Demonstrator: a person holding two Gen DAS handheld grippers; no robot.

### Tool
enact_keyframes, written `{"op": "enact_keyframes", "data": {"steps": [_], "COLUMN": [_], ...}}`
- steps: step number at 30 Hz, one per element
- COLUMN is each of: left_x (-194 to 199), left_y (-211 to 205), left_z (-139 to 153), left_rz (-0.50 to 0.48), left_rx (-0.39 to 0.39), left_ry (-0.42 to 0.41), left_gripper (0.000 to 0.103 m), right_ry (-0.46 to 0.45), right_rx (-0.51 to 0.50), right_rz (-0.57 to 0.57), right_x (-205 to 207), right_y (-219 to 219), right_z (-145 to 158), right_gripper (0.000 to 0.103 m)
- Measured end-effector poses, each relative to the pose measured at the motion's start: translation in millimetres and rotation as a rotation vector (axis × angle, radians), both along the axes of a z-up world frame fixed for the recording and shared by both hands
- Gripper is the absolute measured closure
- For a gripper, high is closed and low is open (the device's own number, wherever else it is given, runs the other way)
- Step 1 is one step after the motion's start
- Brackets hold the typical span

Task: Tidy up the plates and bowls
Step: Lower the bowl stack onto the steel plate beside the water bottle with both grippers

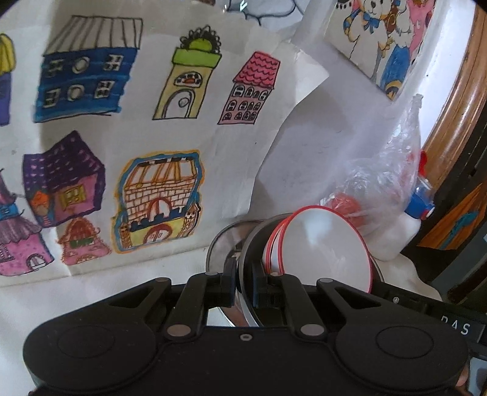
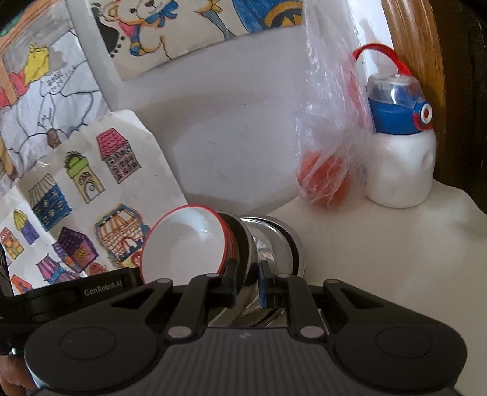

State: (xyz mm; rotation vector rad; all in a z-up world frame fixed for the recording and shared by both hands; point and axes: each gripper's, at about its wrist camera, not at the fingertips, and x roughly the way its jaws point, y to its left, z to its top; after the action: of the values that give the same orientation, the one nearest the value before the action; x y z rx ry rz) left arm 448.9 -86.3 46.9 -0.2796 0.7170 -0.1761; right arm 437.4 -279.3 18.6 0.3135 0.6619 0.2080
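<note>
— So, what has the left claw (image 1: 243,281) got?

— Its fingers are pinched on the rim of a steel bowl (image 1: 248,243), one finger inside the rim and one outside. The bowl is tipped up on edge, and white bowls with red rims (image 1: 322,246) are nested inside it, their open faces turned to the right side of that view.

— And the right claw (image 2: 248,283)?

— It grips the same stack from the other side, fingers closed on the steel rim (image 2: 246,252). From there the red-rimmed white bowls (image 2: 182,243) face left, with the steel bowl behind them and a second steel bowl (image 2: 280,240) beyond that. Part of the left device, marked GenRobot.AI, shows at the lower left edge.

— Where is the stack, then?

— Held between both claws, low over the white table (image 2: 365,243), close to the wall. I cannot tell whether its lower edge touches the table.

— Anything else nearby?

— A clear plastic bag (image 2: 328,137) holding something red-orange stands at the back of the table, touching a white bottle with a blue cap and red strap (image 2: 398,146) just to its right, against a wooden frame (image 2: 411,45). Children's drawings of coloured houses (image 1: 121,137) and a bear (image 2: 146,18) hang on the wall.
</note>
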Motion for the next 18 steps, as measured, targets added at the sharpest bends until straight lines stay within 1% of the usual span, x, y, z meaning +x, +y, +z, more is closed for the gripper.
{"op": "enact_keyframes", "data": {"steps": [11, 18], "left_x": [24.0, 34.3], "left_y": [-7.9, -12.2], "left_z": [-19.5, -24.3], "left_rz": [0.003, 0.005], "left_rx": [0.019, 0.031], "left_ry": [0.035, 0.04], "left_gripper": [0.096, 0.096], "right_ry": [0.025, 0.03], "right_rx": [-0.01, -0.012], "right_rz": [-0.006, -0.009], "right_x": [17.8, 26.5], "right_y": [-1.7, -3.2], "right_z": [-13.6, -16.4], "right_gripper": [0.088, 0.088]}}
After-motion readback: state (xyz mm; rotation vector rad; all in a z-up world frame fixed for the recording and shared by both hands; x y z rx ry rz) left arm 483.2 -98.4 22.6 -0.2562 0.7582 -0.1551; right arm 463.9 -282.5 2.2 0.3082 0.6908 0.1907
